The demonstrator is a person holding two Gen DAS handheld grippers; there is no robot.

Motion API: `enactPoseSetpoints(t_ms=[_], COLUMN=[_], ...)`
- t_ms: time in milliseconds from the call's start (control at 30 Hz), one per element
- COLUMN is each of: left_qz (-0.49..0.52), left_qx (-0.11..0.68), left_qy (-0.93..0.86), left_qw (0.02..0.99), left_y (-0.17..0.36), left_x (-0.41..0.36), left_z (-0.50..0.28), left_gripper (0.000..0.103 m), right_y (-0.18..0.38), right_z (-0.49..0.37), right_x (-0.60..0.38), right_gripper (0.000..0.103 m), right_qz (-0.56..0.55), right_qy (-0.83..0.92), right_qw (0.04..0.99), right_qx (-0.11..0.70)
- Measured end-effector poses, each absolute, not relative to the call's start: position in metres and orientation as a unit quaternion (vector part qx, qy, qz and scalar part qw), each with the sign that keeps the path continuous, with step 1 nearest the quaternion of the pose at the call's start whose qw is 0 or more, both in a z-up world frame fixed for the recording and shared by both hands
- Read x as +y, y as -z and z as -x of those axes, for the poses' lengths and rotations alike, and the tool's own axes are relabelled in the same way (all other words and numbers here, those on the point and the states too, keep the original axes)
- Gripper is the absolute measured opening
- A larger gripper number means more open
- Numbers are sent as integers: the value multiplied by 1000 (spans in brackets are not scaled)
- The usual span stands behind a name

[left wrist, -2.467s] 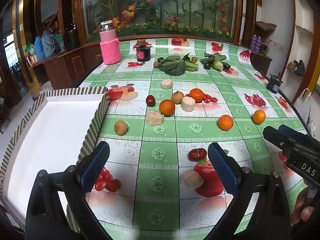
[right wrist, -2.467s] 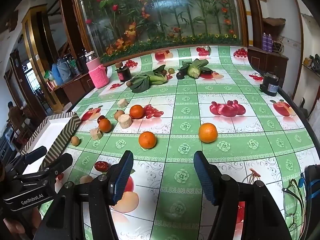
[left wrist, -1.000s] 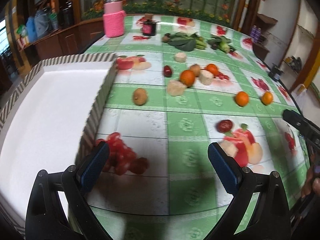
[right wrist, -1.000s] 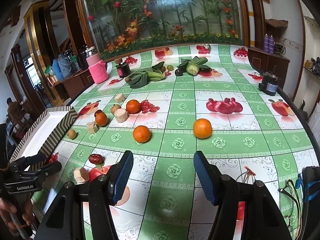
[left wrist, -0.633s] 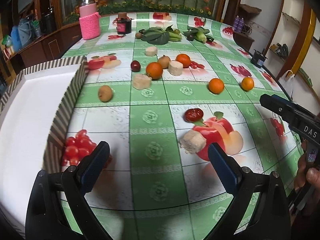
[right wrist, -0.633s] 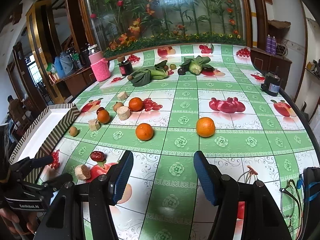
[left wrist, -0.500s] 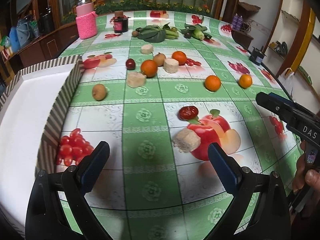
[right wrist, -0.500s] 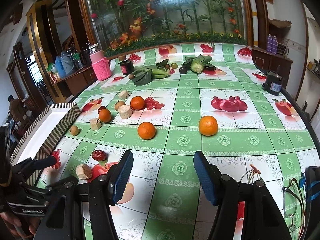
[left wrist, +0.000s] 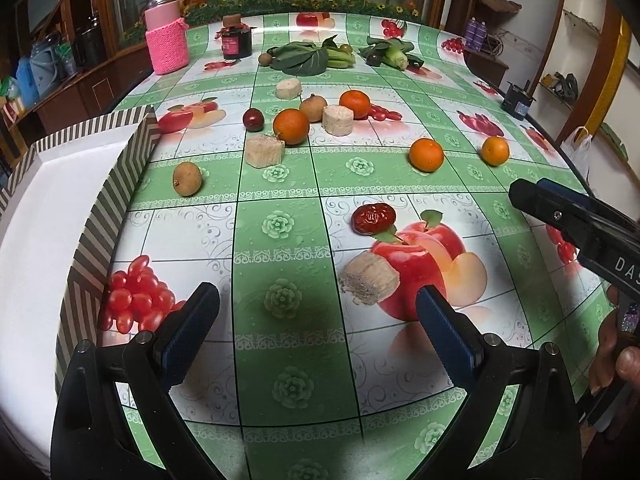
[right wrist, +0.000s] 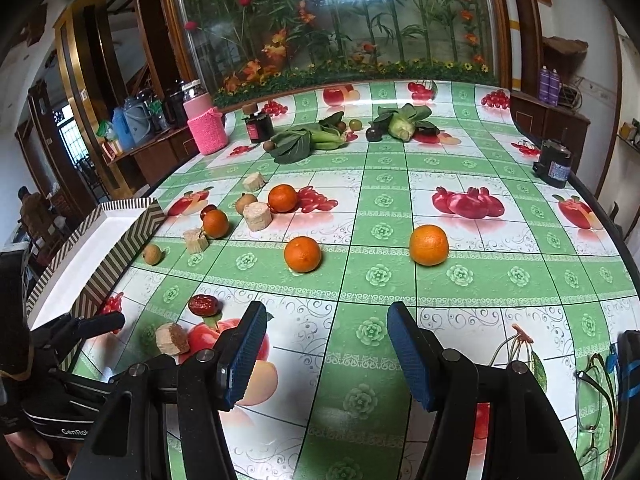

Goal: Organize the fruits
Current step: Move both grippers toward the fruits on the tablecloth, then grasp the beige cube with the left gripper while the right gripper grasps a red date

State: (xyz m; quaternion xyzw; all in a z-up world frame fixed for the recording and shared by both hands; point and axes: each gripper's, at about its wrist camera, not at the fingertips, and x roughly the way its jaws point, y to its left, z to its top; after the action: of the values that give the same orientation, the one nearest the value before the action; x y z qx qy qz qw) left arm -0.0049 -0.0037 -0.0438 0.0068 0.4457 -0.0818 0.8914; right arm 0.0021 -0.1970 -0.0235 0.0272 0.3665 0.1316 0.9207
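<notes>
Left wrist view: the left gripper [left wrist: 318,320] hangs over the table [left wrist: 280,184] with its jaws wide apart and nothing between them. Just ahead, nearer the right-hand jaw, a beige cut cylinder piece [left wrist: 368,278] lies on the printed apple of the cloth, and a wrinkled red date [left wrist: 373,219] sits a little beyond it. Beside the left jaw stands the striped wall of the white tray [left wrist: 100,216], with a small brown round fruit [left wrist: 187,178] near that wall. Farther back are clustered an orange [left wrist: 291,126], a dark red fruit [left wrist: 253,119], a beige block [left wrist: 264,151] and another beige cylinder [left wrist: 338,119]; two more oranges [left wrist: 426,154] [left wrist: 495,150] lie well apart to the right. A pink knitted jar [left wrist: 166,40] and leafy greens [left wrist: 304,58] stand at the far edge. The right gripper [left wrist: 576,220] enters from the right edge, a hand [left wrist: 618,356] below it

Right wrist view: the right gripper [right wrist: 326,350] also has its jaws spread, holding nothing, above the green checked cloth. Two oranges [right wrist: 302,254] [right wrist: 428,245] lie ahead of it, apart from each other. The left gripper [right wrist: 86,330] shows at lower left, next to the tray wall [right wrist: 120,252], with the date [right wrist: 204,305] and beige piece [right wrist: 172,338] near it. Spectacles [right wrist: 594,396] lie at the right edge
</notes>
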Motion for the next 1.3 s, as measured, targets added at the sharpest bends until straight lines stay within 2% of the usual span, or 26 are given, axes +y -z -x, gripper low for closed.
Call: enactPoseSetpoints(t_ms=[433,567,667,733,767,833,900,1233,1300], left_qz=[-31,-41,-45,-44,-49,-54,-46,-23,-21], left_qx=[442,448,452,457,455,452,453,452,449], left_qy=[103,113,116,120,119,123,128,106,98], left_qw=[891,886,884,880,881,882,881,886,888], left_y=[38,41,45,48,48,47,46,39,36], left_x=[-10,-15,-17,-19,-20,-21,-17,7,12], left_z=[-1,-5,-7,-9,-9,-10,-11,-6,-4], left_gripper=[97,89,76,58,54,38,31,31,31], right_y=[23,24,25,25,26,26,26,38,42], right_z=[-4,-4,-5,-5,-6,-7,-8,-19,-23], right_x=[-195,-193,-192,-190,-190,-187,-184,-138,-125], right_gripper=[62,62,62,62,62,60,59,59,54], right_qz=[-27,-26,-33,-35,-35,-33,-32,-24,-11], right_qy=[-136,-140,-147,-150,-151,-155,-159,-228,-230], right_qw=[919,919,918,917,916,915,913,887,881], right_qx=[368,367,368,369,369,371,374,401,414])
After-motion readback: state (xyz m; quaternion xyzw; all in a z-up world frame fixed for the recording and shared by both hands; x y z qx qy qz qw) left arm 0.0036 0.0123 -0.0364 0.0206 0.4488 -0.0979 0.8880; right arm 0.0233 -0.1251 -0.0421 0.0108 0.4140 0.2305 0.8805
